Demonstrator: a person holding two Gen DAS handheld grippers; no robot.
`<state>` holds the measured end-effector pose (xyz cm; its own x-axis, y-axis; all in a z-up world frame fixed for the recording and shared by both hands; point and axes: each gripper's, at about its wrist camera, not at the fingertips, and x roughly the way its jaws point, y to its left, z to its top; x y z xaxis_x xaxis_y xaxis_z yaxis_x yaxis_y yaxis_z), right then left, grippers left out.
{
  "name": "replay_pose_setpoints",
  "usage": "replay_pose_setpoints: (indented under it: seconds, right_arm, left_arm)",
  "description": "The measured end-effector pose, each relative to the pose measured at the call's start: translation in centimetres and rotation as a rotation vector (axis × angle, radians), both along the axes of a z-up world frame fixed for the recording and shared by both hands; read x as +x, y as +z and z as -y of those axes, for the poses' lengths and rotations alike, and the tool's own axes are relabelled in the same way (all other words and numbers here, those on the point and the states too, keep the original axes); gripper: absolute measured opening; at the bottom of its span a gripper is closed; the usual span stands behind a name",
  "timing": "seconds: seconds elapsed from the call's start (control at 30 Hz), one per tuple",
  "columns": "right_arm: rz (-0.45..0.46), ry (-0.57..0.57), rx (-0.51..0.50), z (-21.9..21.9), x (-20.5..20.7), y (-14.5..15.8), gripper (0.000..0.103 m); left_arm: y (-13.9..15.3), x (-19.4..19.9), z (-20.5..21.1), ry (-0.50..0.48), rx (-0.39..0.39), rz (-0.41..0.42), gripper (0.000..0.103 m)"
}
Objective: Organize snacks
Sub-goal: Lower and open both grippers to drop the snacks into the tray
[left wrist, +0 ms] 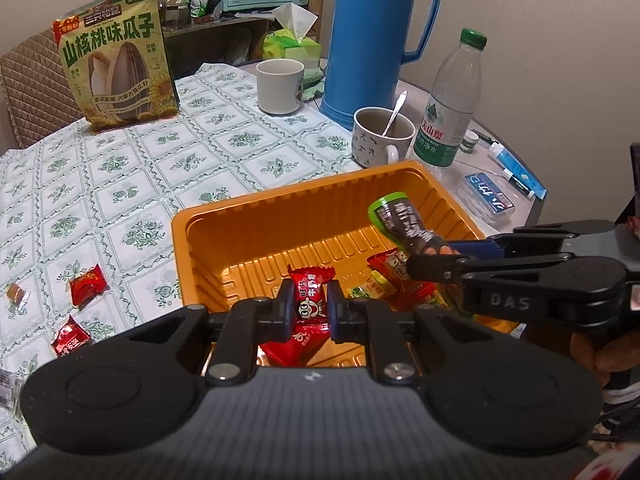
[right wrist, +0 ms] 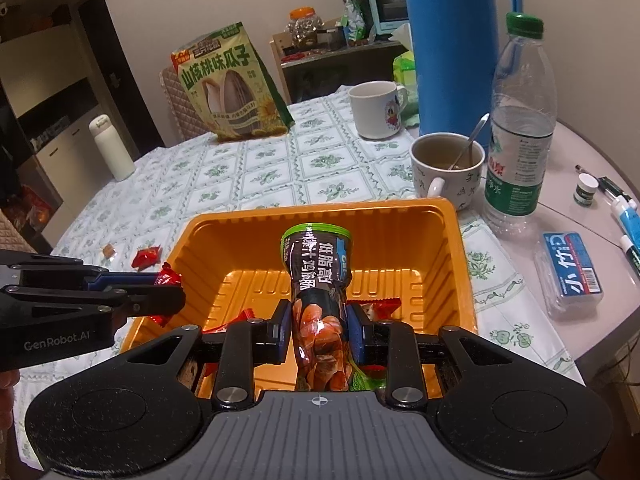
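An orange plastic tray point(left wrist: 280, 220) point(right wrist: 460, 264) stands on the patterned tablecloth and holds several wrapped snacks point(left wrist: 394, 280). My left gripper point(left wrist: 310, 306) is shut on a red wrapped candy point(left wrist: 310, 300) above the tray's near left part; it shows from the side in the right wrist view point(right wrist: 168, 292). My right gripper point(right wrist: 320, 326) is shut on a dark snack pouch with a green top point(right wrist: 318, 264), held over the tray; the pouch also shows in the left wrist view point(left wrist: 400, 220). Two red candies point(left wrist: 86, 286) point(left wrist: 70, 336) lie loose on the cloth left of the tray.
A sunflower seed bag point(left wrist: 116, 60), a white mug point(left wrist: 280, 86), a blue thermos jug point(left wrist: 372, 40), a mug with a spoon point(left wrist: 380, 136) and a water bottle point(left wrist: 452, 100) stand behind the tray. A gum box point(right wrist: 572, 264) and tubes lie right. A small brown candy point(left wrist: 16, 294) lies far left.
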<state>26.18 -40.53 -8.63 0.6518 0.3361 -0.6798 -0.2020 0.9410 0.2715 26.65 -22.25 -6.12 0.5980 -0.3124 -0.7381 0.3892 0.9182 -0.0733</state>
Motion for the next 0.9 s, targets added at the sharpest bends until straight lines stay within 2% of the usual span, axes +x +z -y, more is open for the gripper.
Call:
replay_pose_setpoints:
  seconds: [0.4, 0.53, 0.9]
  right_arm:
    - [-0.060, 0.070, -0.028, -1.2, 1.4, -2.5, 0.030]
    - [-0.103, 0.057, -0.014, -1.0, 1.9, -2.7, 0.030]
    - [-0.098, -0.017, 0.008, 0.7, 1.6, -2.0, 0.031]
  left_arm:
    - [-1.1, 0.8, 0.6, 0.003, 0.015, -0.031, 0.015]
    - [-1.2, 1.0, 0.7, 0.003, 0.014, -0.037, 0.015]
    - [-1.8, 1.1, 1.6, -0.022, 0.013, -0.054, 0.015]
